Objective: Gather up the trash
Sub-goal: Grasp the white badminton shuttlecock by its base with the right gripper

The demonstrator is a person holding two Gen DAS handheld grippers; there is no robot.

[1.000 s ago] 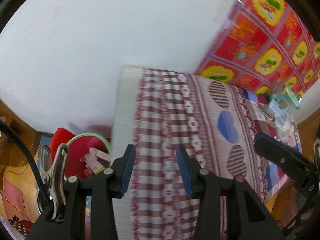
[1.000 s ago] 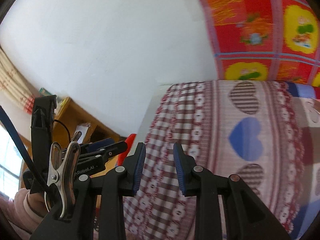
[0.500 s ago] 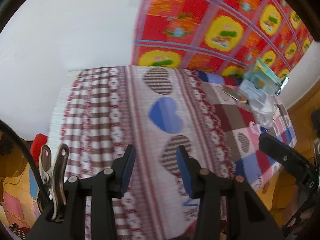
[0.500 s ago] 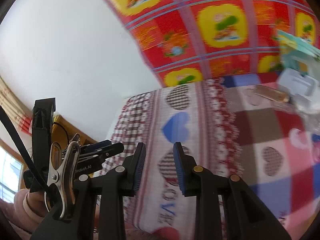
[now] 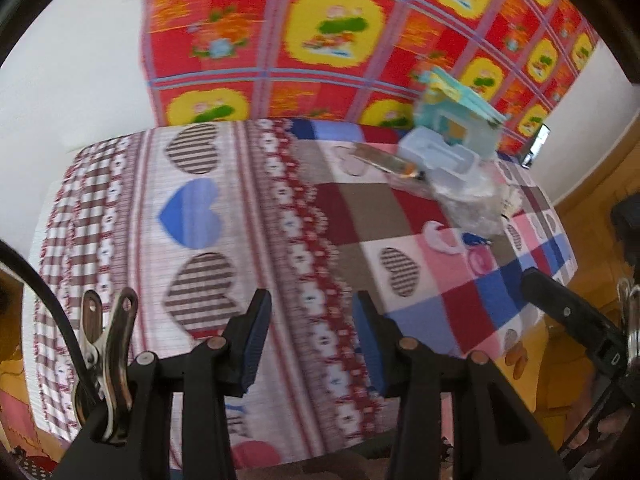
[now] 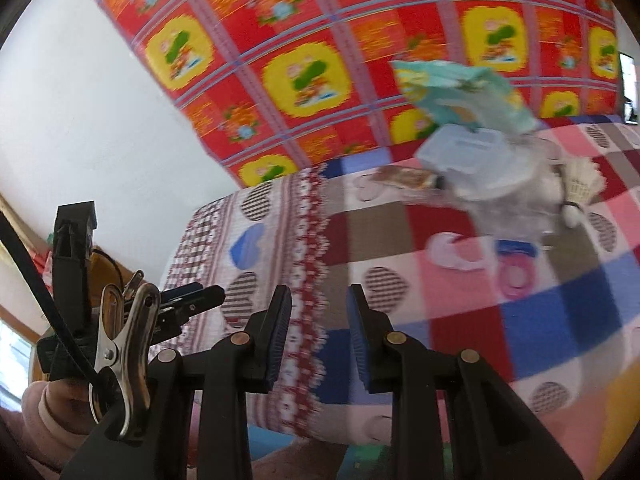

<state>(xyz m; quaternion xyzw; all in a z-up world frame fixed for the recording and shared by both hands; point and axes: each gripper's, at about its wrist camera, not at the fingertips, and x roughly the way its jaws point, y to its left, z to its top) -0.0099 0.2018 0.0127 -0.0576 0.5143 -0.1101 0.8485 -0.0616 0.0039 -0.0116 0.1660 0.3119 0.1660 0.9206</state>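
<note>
We find the left gripper (image 5: 312,340) with jaws partly open and empty over the counter draped in a heart-patterned patchwork cloth (image 5: 192,216). The right gripper (image 6: 318,330) stands narrower, likewise empty. The trash, a clear plastic tray (image 6: 472,160), teal packet (image 6: 460,88) and crumpled clear wrapper (image 6: 516,208), lies ahead and right of both jaws, well apart.
</note>
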